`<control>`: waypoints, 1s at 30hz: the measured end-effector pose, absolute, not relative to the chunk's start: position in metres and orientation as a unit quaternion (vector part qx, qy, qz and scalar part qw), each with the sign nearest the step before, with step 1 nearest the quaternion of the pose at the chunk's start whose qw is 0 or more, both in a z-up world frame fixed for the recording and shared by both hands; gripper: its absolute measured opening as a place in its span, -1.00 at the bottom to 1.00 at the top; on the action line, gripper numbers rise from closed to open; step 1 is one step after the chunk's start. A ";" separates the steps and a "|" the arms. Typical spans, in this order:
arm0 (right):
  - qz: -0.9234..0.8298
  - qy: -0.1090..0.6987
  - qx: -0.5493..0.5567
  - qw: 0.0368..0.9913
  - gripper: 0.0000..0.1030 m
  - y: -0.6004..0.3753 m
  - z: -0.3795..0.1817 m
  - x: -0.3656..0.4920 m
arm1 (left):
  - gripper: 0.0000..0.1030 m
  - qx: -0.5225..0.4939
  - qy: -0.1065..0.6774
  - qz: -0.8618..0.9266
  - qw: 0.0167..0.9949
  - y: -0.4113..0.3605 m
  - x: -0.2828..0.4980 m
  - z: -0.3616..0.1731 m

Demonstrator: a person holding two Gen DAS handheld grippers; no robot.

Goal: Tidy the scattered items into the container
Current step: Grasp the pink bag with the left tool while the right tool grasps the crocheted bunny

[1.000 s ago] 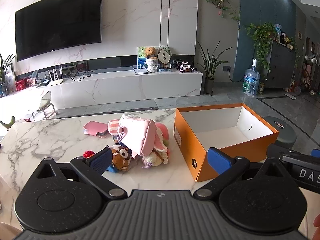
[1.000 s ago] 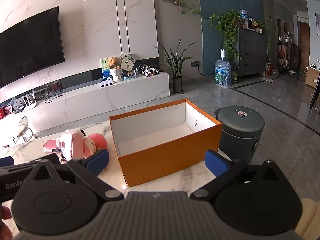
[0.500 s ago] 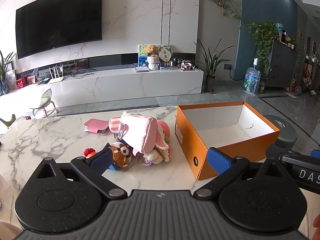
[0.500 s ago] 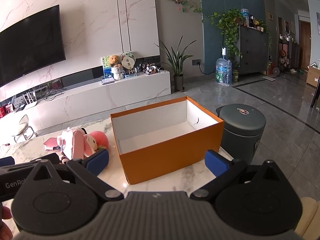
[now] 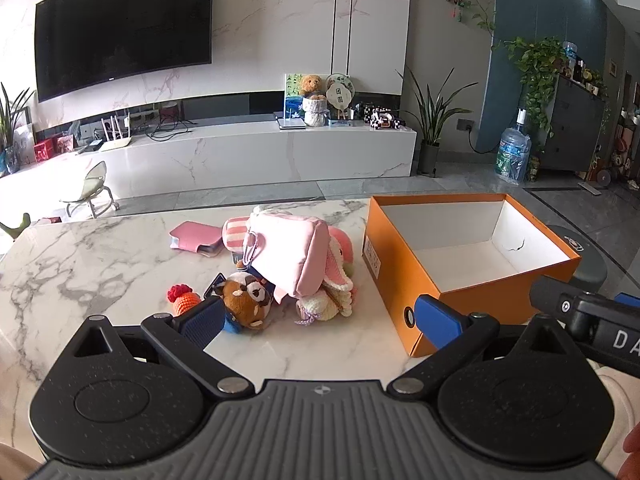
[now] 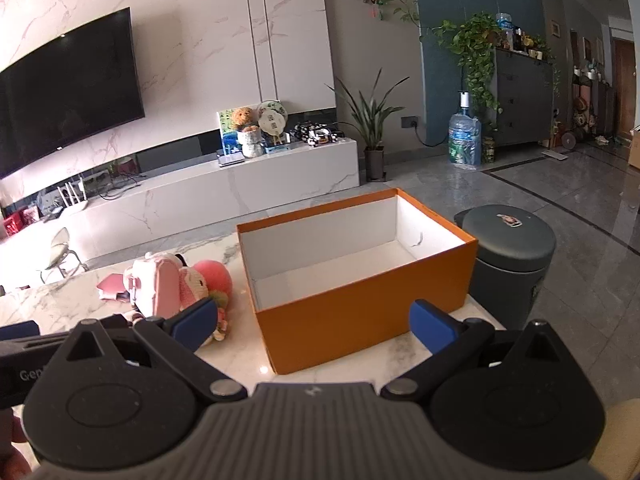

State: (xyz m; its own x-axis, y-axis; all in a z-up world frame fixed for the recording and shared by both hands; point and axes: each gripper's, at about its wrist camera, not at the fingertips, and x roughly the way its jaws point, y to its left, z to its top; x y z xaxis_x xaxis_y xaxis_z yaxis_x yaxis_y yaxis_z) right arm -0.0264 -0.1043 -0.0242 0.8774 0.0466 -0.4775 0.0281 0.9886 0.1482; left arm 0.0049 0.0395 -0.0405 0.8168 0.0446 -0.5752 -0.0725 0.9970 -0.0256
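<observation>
A: What has changed in the last second?

B: Little. Both views have crept slightly; the left gripper (image 5: 318, 316) and right gripper (image 6: 314, 326) stay spread apart, holding nothing.

A: And the toys?

B: The pile of toys (image 5: 280, 268) sits on the table (image 5: 80, 260) beside the orange box (image 5: 404, 280), whose visible inside holds nothing.

Bright daylight, sharp focus, glare on marble table (image 5: 100, 264) & floor (image 6: 560, 216), fisheye-bent edges w/ dark corners.
</observation>
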 end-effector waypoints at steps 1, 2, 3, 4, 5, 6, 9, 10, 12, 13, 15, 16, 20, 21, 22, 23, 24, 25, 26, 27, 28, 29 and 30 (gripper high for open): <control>0.016 0.245 0.085 0.966 0.99 -0.105 -0.027 -0.023 | 1.00 -0.024 0.304 0.032 0.952 0.042 0.008 -0.043; 0.022 0.247 0.086 0.965 0.99 -0.104 -0.030 -0.019 | 1.00 -0.026 0.306 0.034 0.951 0.045 0.012 -0.046; 0.025 0.251 0.084 0.964 0.99 -0.102 -0.034 -0.013 | 1.00 -0.027 0.309 0.035 0.950 0.047 0.015 -0.049; 0.029 0.256 0.076 0.963 0.99 -0.099 -0.037 -0.008 | 1.00 -0.028 0.311 0.037 0.949 0.050 0.018 -0.052; 0.034 0.260 0.067 0.963 0.99 -0.095 -0.040 -0.002 | 1.00 -0.029 0.314 0.039 0.948 0.053 0.022 -0.055; 0.041 0.264 0.058 0.962 0.99 -0.091 -0.043 0.003 | 1.00 -0.031 0.316 0.040 0.947 0.055 0.025 -0.058; 0.068 0.273 0.043 0.959 0.99 -0.079 -0.049 0.018 | 1.00 -0.032 0.323 0.045 0.945 0.064 0.035 -0.065; 0.074 0.275 0.038 0.958 0.99 -0.075 -0.051 0.023 | 1.00 -0.032 0.324 0.047 0.944 0.067 0.039 -0.066; 0.080 0.277 0.022 0.957 0.98 -0.065 -0.054 0.034 | 1.00 -0.028 0.325 0.051 0.944 0.072 0.046 -0.069; 0.085 0.277 0.014 0.957 0.97 -0.060 -0.056 0.038 | 1.00 -0.024 0.325 0.053 0.944 0.074 0.050 -0.071; 0.100 0.275 -0.003 0.956 0.81 -0.050 -0.059 0.048 | 1.00 -0.014 0.329 0.057 0.943 0.080 0.059 -0.077; 0.108 0.275 -0.012 0.955 0.69 -0.045 -0.060 0.053 | 0.95 -0.010 0.331 0.058 0.942 0.084 0.063 -0.079; 0.145 0.273 -0.034 0.950 0.48 -0.022 -0.069 0.076 | 0.64 -0.009 0.345 0.062 0.936 0.099 0.079 -0.091; 0.156 0.270 -0.039 0.949 0.45 -0.015 -0.071 0.081 | 0.50 -0.010 0.349 0.063 0.935 0.103 0.082 -0.094; 0.166 0.268 -0.045 0.948 0.42 -0.009 -0.073 0.087 | 0.42 -0.011 0.352 0.064 0.934 0.108 0.086 -0.097; 0.174 0.268 -0.047 0.947 0.41 -0.003 -0.075 0.093 | 0.30 -0.013 0.356 0.065 0.932 0.112 0.090 -0.101; 0.180 0.269 -0.048 0.945 0.39 0.003 -0.078 0.099 | 0.20 -0.014 0.359 0.066 0.931 0.116 0.094 -0.104; 0.186 0.270 -0.050 0.943 0.35 0.008 -0.081 0.106 | 0.17 -0.015 0.363 0.067 0.929 0.120 0.098 -0.107; 0.193 0.271 -0.051 0.942 0.32 0.014 -0.084 0.113 | 0.05 -0.017 0.366 0.068 0.928 0.124 0.101 -0.110; 0.197 0.272 -0.050 0.940 0.32 0.018 -0.086 0.119 | -0.12 -0.020 0.370 0.069 0.926 0.128 0.104 -0.113; 0.201 0.273 -0.048 0.939 0.32 0.022 -0.088 0.126 | -0.19 -0.025 0.374 0.069 0.924 0.132 0.107 -0.116; 0.204 0.274 -0.047 0.939 0.32 0.025 -0.089 0.132 | -0.22 -0.028 0.377 0.069 0.923 0.134 0.109 -0.118; 0.207 0.274 -0.048 0.938 0.32 0.029 -0.090 0.137 | -0.26 -0.031 0.379 0.068 0.922 0.136 0.111 -0.119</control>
